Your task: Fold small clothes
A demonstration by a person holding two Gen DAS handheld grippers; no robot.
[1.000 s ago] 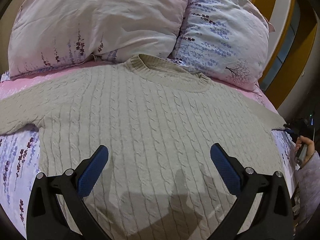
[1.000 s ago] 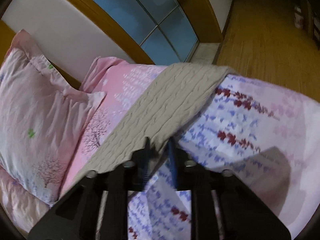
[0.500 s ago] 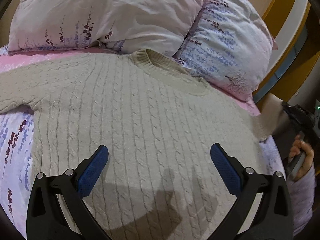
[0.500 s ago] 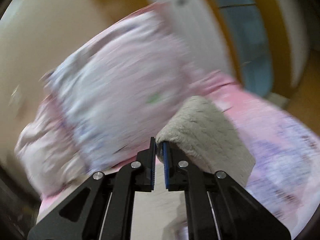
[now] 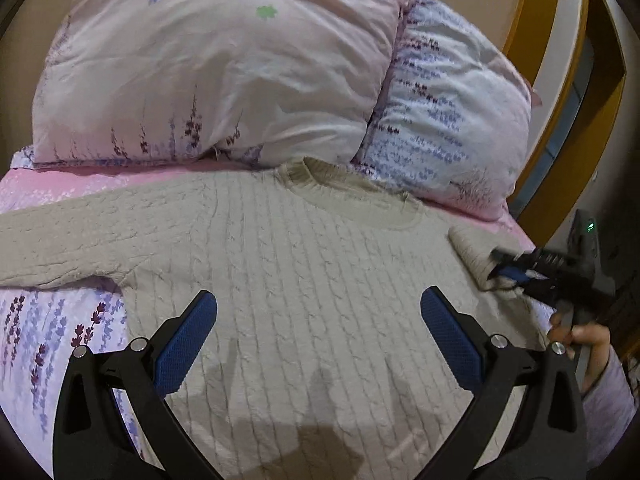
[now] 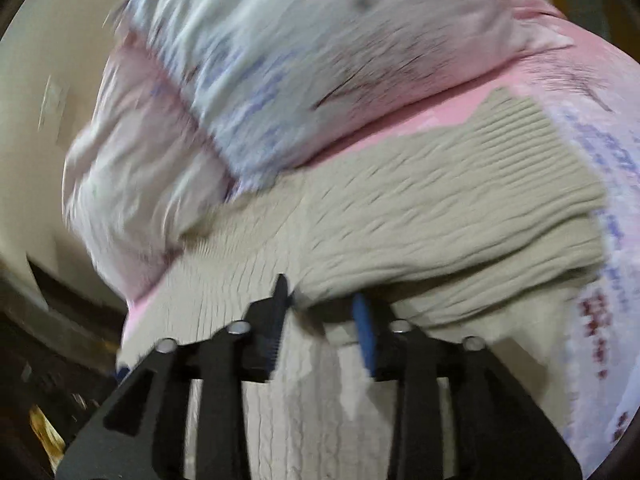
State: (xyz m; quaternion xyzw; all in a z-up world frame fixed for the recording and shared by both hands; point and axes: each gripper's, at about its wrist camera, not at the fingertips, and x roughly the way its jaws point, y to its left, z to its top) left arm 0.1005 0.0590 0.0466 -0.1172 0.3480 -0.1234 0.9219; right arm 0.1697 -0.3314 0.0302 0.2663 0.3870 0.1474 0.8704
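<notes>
A beige cable-knit sweater (image 5: 304,280) lies flat on the bed (image 5: 60,344), its ribbed round collar (image 5: 320,176) pointing toward the pillows and its body running lengthwise away from them. Raised vertical cables run down the thick, soft knit. The left sleeve (image 5: 60,240) stretches straight out sideways over the pink and lavender-print sheet. The right sleeve (image 5: 474,256) is folded back in a soft roll over the shoulder edge.

Two puffy, creased pillows sit behind the collar: a pale pink pillow (image 5: 208,72) and a white pillow (image 5: 452,116) with blue sprigs, the collar just reaching them.

The left gripper (image 5: 318,330) hovers above the sweater's chest with its blue-padded fingers spread wide and nothing between them.

The right gripper (image 6: 320,316), gripped by a hand (image 5: 580,340), is at the rolled sleeve; its fingers have just been opening and stand partly apart, the sleeve's fold lying across their tips, no longer pinched. That view is blurred.
</notes>
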